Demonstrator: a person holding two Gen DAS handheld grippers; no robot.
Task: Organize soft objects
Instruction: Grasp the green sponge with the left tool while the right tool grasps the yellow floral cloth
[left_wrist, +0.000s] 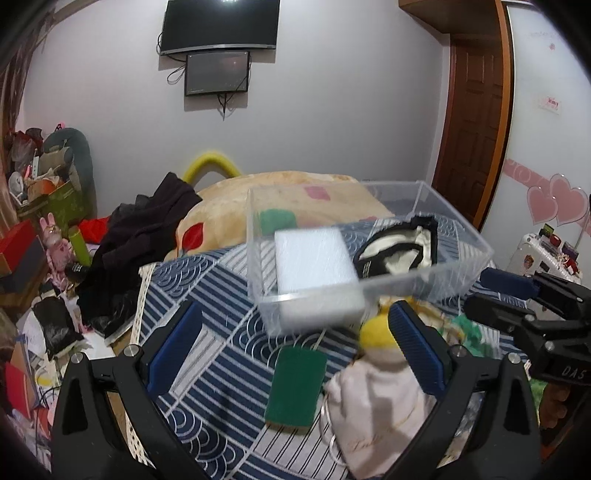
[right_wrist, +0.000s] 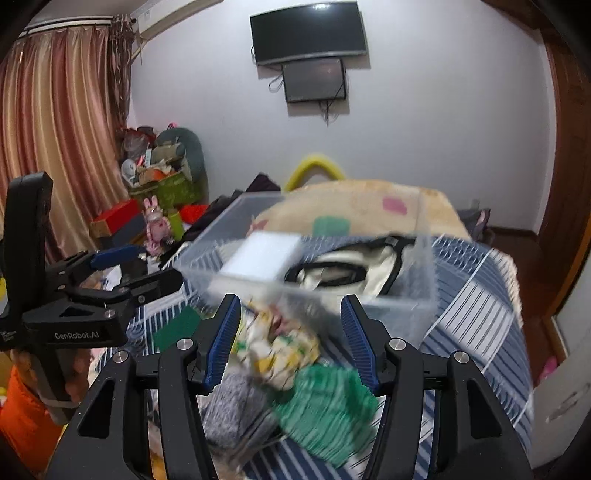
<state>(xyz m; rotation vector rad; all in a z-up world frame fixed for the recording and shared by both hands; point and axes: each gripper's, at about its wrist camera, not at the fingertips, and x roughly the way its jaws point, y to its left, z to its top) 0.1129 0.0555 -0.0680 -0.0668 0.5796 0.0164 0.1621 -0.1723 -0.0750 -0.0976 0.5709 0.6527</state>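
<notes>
Resting on the bed's blue-and-white patterned quilt (left_wrist: 207, 295), a clear rectangular plastic bin (left_wrist: 461, 266) sits at the far side of the scattered soft things. Inside it lie a white foam block (left_wrist: 314, 266) on the left and a cream pouch with black trim (left_wrist: 399, 251) on the right. The left gripper (left_wrist: 295, 339) hangs near the viewer with its blue-padded fingers (left_wrist: 173, 347) spread wide, holding nothing. Between them, on the quilt, lies a flat green scouring pad (left_wrist: 297, 387), and just right of it a pale drawstring cloth bag (left_wrist: 373, 398) with a yellow fuzzy ball (left_wrist: 376, 332) at its far end, close to the right finger.

From the right wrist view, the right gripper (right_wrist: 288, 339) also has its fingers (right_wrist: 223, 339) parted and empty, above a blurred pile: a yellow-and-green printed cloth (right_wrist: 280, 343), a green knitted cloth (right_wrist: 328, 410) at the near right, and a grey knitted piece (right_wrist: 232, 410) at the near left. The bin (right_wrist: 424, 280) stands just beyond the pile.
</notes>
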